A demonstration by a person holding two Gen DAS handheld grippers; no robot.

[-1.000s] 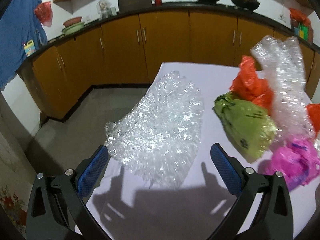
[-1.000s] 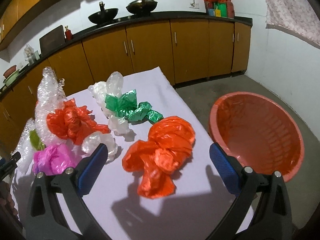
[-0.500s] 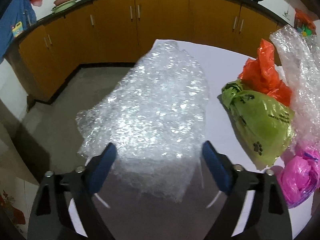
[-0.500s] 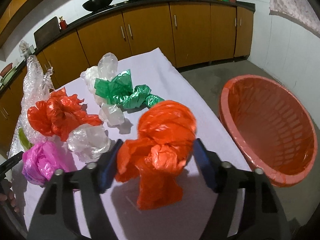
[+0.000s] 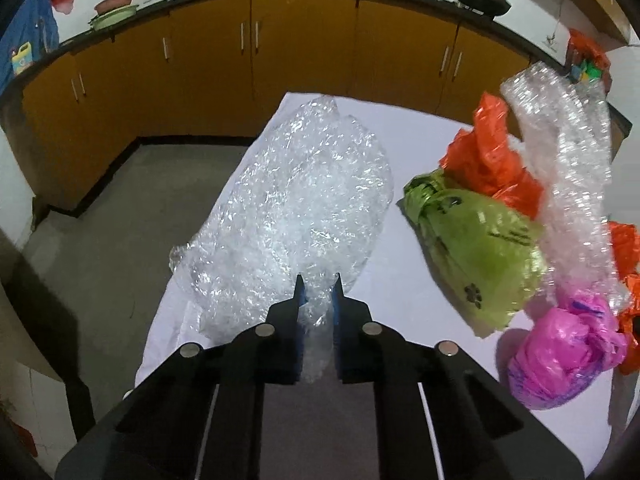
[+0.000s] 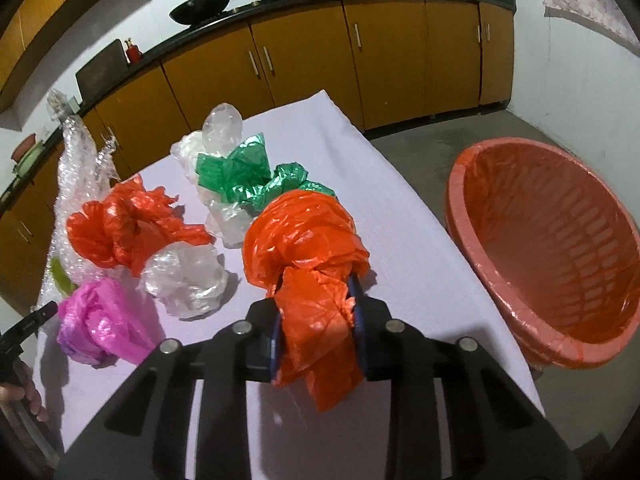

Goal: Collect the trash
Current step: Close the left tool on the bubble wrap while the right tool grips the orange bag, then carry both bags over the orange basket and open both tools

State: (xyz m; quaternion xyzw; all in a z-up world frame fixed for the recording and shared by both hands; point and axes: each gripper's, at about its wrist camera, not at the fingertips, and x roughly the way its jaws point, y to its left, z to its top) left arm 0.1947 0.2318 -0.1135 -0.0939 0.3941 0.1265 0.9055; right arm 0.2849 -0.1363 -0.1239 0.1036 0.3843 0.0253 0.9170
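A big sheet of clear bubble wrap [image 5: 296, 208] lies along the table's left edge. My left gripper [image 5: 318, 286] pinches its near end, the jaws still closing with the wrap squeezed between them. A knotted orange plastic bag [image 6: 304, 236] lies near the right side of the white-covered table [image 6: 400, 208]. My right gripper [image 6: 316, 292] clamps the bag's near tail, the jaws still closing on it. An orange basket [image 6: 560, 248] lined with plastic stands on the floor to the right of the table.
More trash lies on the table: a lime green bag [image 5: 476, 252], a pink bag [image 5: 560, 356], another orange bag [image 6: 128, 228], a green bag [image 6: 248, 176], clear bags [image 6: 188, 280] and a tall roll of bubble wrap [image 5: 568, 152]. Brown cabinets [image 6: 312, 56] line the back.
Both grippers went from wide open to closed: the left onto the bubble wrap's near end, the right onto the orange bag's tail. Both moved slightly closer to their items.
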